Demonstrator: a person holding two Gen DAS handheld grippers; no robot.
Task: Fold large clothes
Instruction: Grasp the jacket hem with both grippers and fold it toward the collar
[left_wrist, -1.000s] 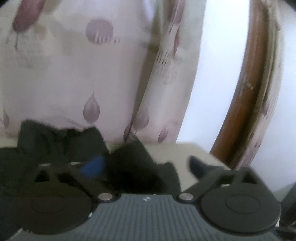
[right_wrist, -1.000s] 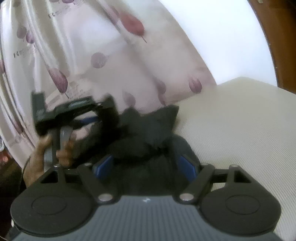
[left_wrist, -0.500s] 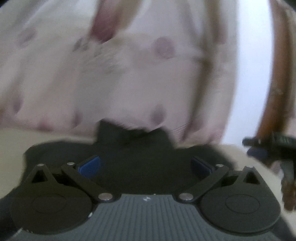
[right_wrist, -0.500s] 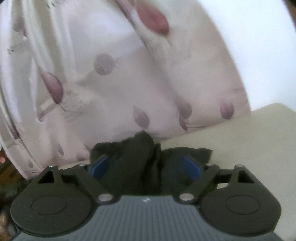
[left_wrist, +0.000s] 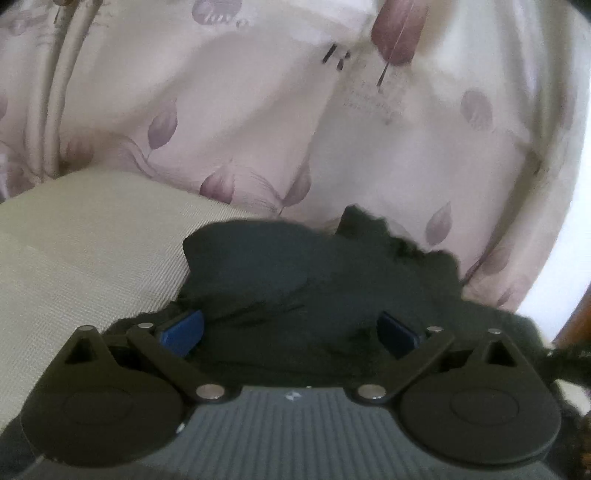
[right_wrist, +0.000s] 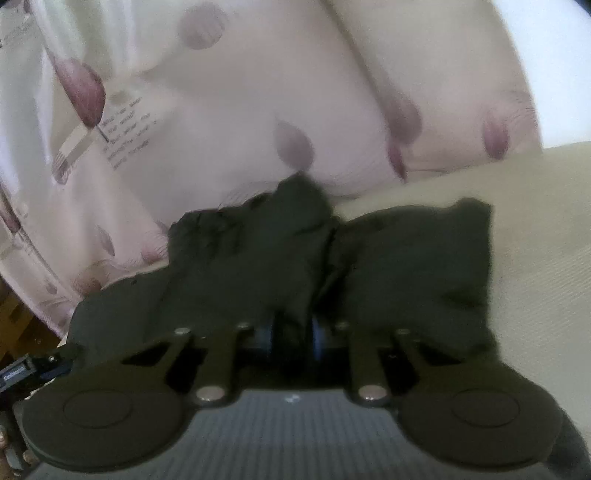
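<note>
Dark garment (left_wrist: 317, 280) lies bunched on a cream ribbed surface (left_wrist: 81, 251) in our left wrist view, its far edge up against a pale curtain (left_wrist: 258, 110) printed with mauve leaves. Our left tool (left_wrist: 291, 328) has its blue pads (left_wrist: 183, 330) spread wide, one on each side of a mound of the cloth; the fabric sits between them, but they do not press it. At the right edge the cloth trails off in a frayed dark strand.

Right wrist view: our right tool (right_wrist: 291, 338) has its pads drawn close together, pinching a raised fold of the same garment (right_wrist: 258, 258). The cloth rises in a ridge from the pinch, with a flatter flap (right_wrist: 424, 266) spread to the right over the cream surface (right_wrist: 546, 229). Behind it hangs the curtain (right_wrist: 258, 92); the picture is blurred
</note>
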